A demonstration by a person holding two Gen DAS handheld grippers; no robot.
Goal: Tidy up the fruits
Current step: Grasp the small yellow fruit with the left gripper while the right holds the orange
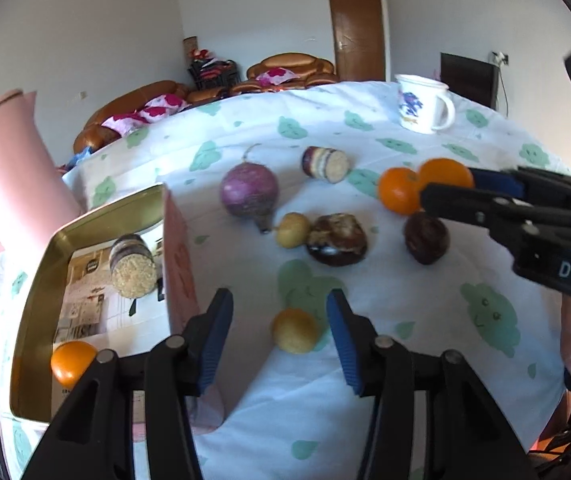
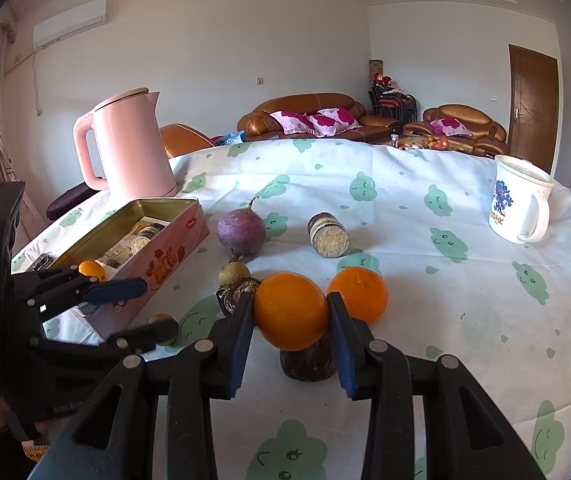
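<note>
Right hand-held gripper (image 2: 290, 322), reaching forward low over the table (image 2: 425, 320), is clamping an orange (image 2: 290, 310) between its blue pads (image 2: 343, 354); the fruit is sitting at the fingertips, lifted clear of the cloth. A second orange (image 2: 359, 294) is lying just beyond and to the right of the held one, and a dark brown fruit (image 2: 308, 362) is resting directly beneath it.

Left hand-held gripper (image 1: 279, 330) is hovering with its fingers spread apart, gripping nothing; a small yellow fruit (image 1: 295, 330) is lying on the table between the open fingertips.

Immediately to the left of that gripper, an open pink tin (image 1: 33, 300) with a gold interior is holding a third orange (image 1: 72, 361) at its near end and a cut cylindrical piece (image 1: 132, 270) with a pale grainy face farther in.

Ahead of the left gripper, a purple round root (image 1: 248, 194), another cut cylindrical piece (image 1: 325, 164), a second small yellow fruit (image 1: 292, 230) and a glossy brown fruit (image 1: 336, 239) are lying loose.

Farther off, a pink kettle (image 2: 131, 146) is standing behind the tin, and a white mug (image 2: 519, 200) is standing upright far to the right.
</note>
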